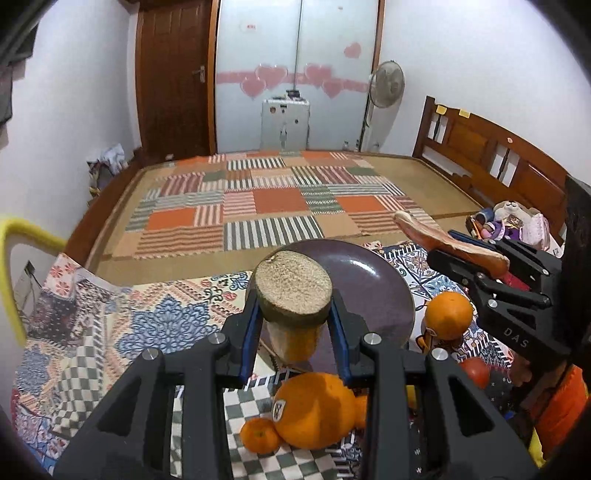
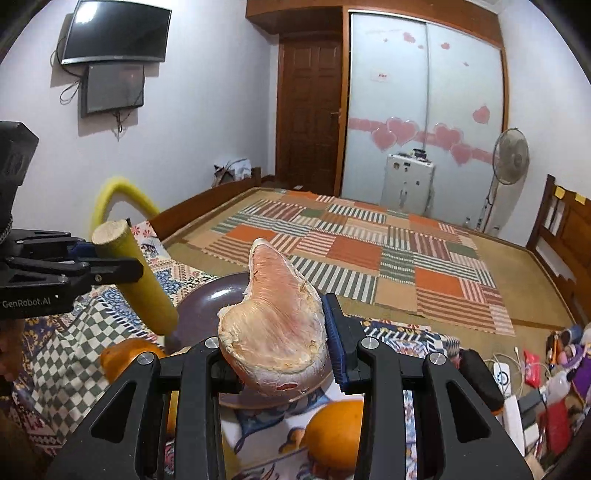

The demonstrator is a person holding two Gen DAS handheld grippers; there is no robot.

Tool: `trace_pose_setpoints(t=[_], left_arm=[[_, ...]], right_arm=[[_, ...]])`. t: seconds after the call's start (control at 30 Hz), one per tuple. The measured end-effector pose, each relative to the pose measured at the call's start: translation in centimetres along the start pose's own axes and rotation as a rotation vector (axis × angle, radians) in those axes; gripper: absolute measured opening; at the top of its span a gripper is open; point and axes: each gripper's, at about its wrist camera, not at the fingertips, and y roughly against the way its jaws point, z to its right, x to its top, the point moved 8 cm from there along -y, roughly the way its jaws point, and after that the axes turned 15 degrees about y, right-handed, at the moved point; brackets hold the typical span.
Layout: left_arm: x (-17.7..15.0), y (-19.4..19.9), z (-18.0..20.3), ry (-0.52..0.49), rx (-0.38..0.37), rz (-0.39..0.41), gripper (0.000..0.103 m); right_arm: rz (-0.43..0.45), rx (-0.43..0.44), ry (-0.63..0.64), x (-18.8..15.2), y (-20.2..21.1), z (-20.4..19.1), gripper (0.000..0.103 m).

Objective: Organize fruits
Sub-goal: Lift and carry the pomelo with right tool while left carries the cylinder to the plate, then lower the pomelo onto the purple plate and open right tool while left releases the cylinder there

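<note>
Dark purple glazed plate (image 1: 380, 280), on a patterned cloth (image 1: 159, 317) spread over the near edge of a bed; nothing lies on the part of its surface that shows, and both held fruits hang above it.

Left gripper (image 1: 295, 314): black, with blue pads, jaws pressed against the top end of a yellow sugarcane piece (image 1: 293, 291). The piece hangs nearly upright from this view, cut fibrous end up, lower end over the plate's near rim. In the right wrist view the same piece (image 2: 140, 273) slants down toward the plate (image 2: 207, 295), held by the left gripper (image 2: 79, 254) at the frame's left.

Right gripper (image 2: 273, 328): black, blue pads, jaws clamped on a peeled pomelo segment (image 2: 277, 317), pale pink with white pith, pointed end up, above the plate. In the left wrist view it shows at right (image 1: 476, 254), the segment (image 1: 443, 242) jutting out toward the plate's far side.

Loose fruit on the cloth near the plate:
- large orange with sticker (image 1: 314, 410), below the left gripper
- small tangerine (image 1: 258, 435), touching the large orange
- second stickered orange (image 1: 447, 314), just right of the plate
- red fruit (image 1: 476, 371), partly hidden, kind cannot be told

Background: striped patchwork mat (image 1: 266, 210), wooden headboard (image 1: 491, 155), standing fan (image 1: 386, 83), wall-mounted television (image 2: 114, 31)
</note>
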Motion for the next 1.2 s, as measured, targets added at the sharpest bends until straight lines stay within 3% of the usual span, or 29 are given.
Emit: trace_pose_setpoints(t=[0.2, 0.6, 0.93, 1.2], left_arm=[[0.4, -2.9, 0.7, -0.018, 0.019, -0.055, 0.034], [1.2, -7.3, 2.3, -0.034, 0.010, -0.151, 0.034], [3.3, -11.1, 2.0, 0.013, 0.006, -0.210, 0.035], [1.7, -14.3, 1.6, 0.011, 0.049, -0.320, 0.034]], right_arm=[[-0.063, -0.025, 0.053, -0.2, -2.1, 0.4, 0.031], [-0.217, 0.004, 0.111, -0.4, -5.8, 0.3, 0.031], [-0.358, 0.060, 0.085, -1.9, -9.2, 1.2, 0.031], [-0.429, 0.112, 0.072, -2.2, -9.7, 1.0, 0.032]])
